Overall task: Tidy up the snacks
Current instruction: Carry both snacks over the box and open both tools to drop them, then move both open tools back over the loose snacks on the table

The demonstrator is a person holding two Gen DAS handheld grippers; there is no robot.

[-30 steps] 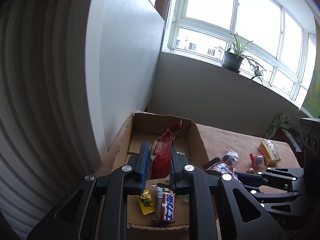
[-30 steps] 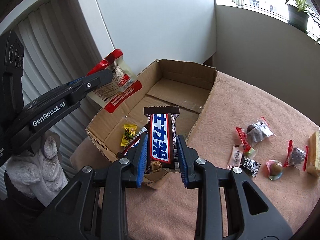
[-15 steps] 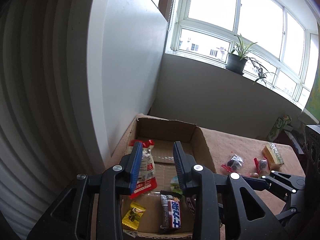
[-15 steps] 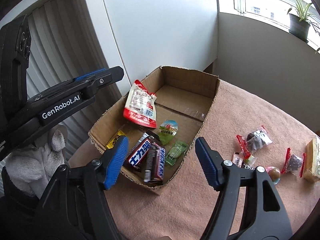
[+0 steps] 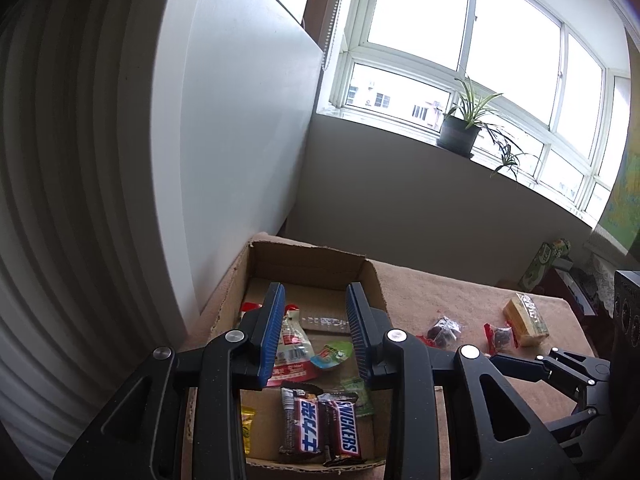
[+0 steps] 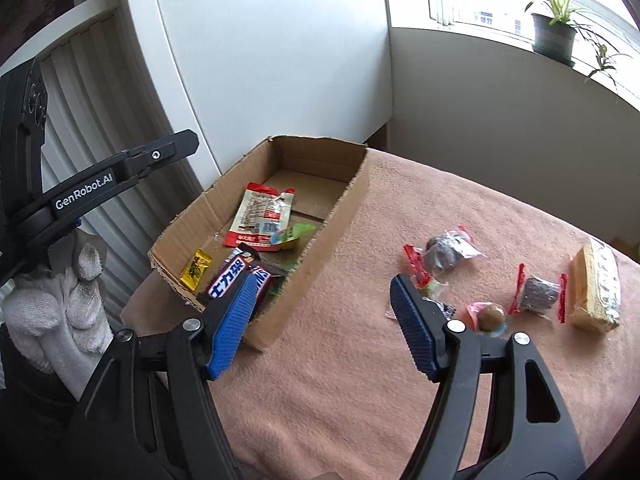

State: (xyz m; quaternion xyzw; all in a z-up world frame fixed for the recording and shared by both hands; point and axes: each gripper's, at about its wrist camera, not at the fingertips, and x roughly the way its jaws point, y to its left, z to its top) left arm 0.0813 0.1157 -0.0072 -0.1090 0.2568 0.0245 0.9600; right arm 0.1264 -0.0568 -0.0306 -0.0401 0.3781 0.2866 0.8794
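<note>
1. Left wrist view: the left gripper (image 5: 316, 332) hangs over the cardboard box (image 5: 308, 264), pointing forward and down into it, its jaws spread and holding nothing. Between and below the blue pads (image 5: 272, 332) lie the red-and-white pouch (image 5: 294, 350), a small jelly cup (image 5: 332, 356) and two chocolate bars (image 5: 320, 426) side by side near the box's front wall. A yellow candy (image 5: 247, 428) lies at the front left corner. The right gripper (image 5: 560, 368) shows at the right edge, over the worktop (image 5: 440, 292).

2. Right wrist view: the right gripper (image 6: 324, 328) is held above the pink-covered worktop (image 6: 360, 380), just beside the box's (image 6: 320, 240) right wall, angled downward; its jaws are wide and empty. The pouch (image 6: 260, 216), the chocolate bars (image 6: 236, 276) and the yellow candy (image 6: 196, 268) lie inside the box. Loose wrapped sweets (image 6: 448, 248) and a wafer pack (image 6: 596, 288) lie on the worktop to the right, apart from the box. A white-gloved hand (image 6: 52, 312) grips the left gripper's (image 6: 120, 176) handle at the left edge.
</note>
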